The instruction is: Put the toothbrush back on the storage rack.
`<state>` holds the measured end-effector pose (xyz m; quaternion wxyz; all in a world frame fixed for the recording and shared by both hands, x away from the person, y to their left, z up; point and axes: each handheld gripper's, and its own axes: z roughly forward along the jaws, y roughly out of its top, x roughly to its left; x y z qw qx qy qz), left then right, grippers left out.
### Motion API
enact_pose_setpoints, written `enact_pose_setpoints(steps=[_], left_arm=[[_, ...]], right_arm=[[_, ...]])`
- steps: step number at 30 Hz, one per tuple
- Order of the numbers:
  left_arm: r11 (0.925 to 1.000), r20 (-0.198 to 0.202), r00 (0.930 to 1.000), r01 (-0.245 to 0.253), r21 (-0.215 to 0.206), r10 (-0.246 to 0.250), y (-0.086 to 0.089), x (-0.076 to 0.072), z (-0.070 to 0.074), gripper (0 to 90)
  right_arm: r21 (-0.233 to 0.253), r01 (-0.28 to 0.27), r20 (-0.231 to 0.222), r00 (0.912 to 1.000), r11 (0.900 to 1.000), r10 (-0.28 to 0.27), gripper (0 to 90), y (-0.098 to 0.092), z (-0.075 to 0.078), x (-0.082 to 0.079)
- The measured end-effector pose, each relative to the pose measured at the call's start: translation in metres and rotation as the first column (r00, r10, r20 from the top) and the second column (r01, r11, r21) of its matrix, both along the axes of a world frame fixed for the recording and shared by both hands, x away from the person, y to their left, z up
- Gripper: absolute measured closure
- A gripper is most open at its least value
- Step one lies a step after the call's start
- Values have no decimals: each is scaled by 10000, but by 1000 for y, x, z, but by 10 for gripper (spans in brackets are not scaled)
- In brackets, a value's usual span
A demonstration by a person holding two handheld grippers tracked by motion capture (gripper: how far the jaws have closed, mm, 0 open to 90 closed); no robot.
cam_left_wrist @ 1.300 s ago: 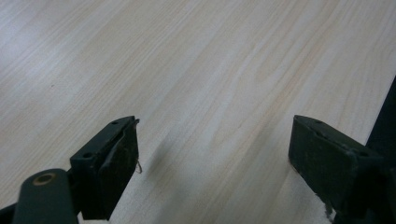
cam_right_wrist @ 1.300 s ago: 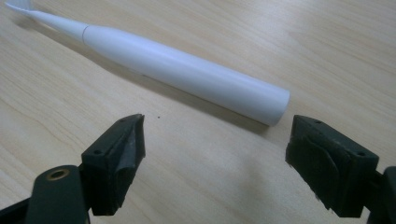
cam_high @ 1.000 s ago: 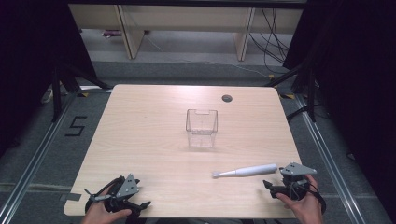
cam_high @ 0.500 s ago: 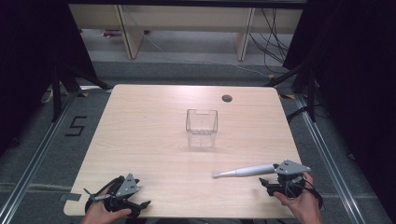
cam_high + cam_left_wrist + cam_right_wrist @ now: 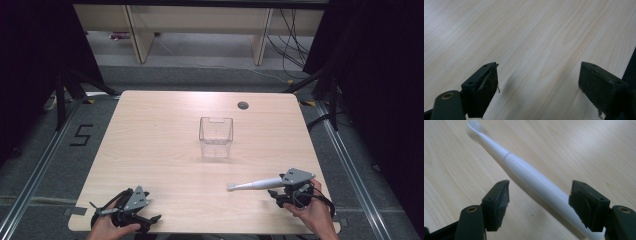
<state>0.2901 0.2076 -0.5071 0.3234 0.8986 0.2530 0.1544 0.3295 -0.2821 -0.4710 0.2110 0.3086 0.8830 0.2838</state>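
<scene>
Lower right of the high view: we see the right gripper (image 5: 280, 192) in a hand, its jaws spread wide and holding nothing.
Toothbrush: a white electric toothbrush (image 5: 256, 184) lies flat on the tabletop (image 5: 160, 140), its handle end at the right gripper, its brush head pointing toward the left of the frame.
Right gripper view: we see the toothbrush (image 5: 529, 173) run diagonally from the upper left down to the lower right, its thick handle passing between the two open jaws and close beside the right one; we cannot tell whether it touches.
Lower left of the high view: the left gripper (image 5: 131, 216) rests at the tabletop's near edge, held in a hand.
Left gripper view: its jaws stand wide apart over bare wood.
Centre of the high view: a clear plastic container (image 5: 216, 137) stands upright, well apart from both grippers.
</scene>
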Motion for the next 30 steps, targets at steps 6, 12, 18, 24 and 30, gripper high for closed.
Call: enact_pose_setpoints(steps=[6, 12, 18, 24, 30], left_arm=[[10000, -86, 10000, 28, 49, -27, 0, -1, 1, 155], [10000, -105, 9999, -25, -57, 24, -1, -1, 0, 156], [10000, 7, 10000, -15, -13, 15, 1, 0, 0, 155], [10000, -7, 10000, 93, 5, -93, -1, -1, 1, 155], [10000, -18, 10000, 82, -15, -82, 0, -1, 0, 155]], right_arm=[[-632, -246, -187, 9995, 9977, 235, 358, 12, -4, 10], [-1050, -662, -595, 9964, 9923, 602, 369, 22, -4, 21], [-1655, -958, -947, 9922, 9816, 808, 375, 30, -3, 29], [-2022, -1376, -1522, 9825, 9696, 1077, 421, 34, -1, 39], [-2502, -1929, -2259, 9645, 9488, 1365, 458, 39, 1, 48]])
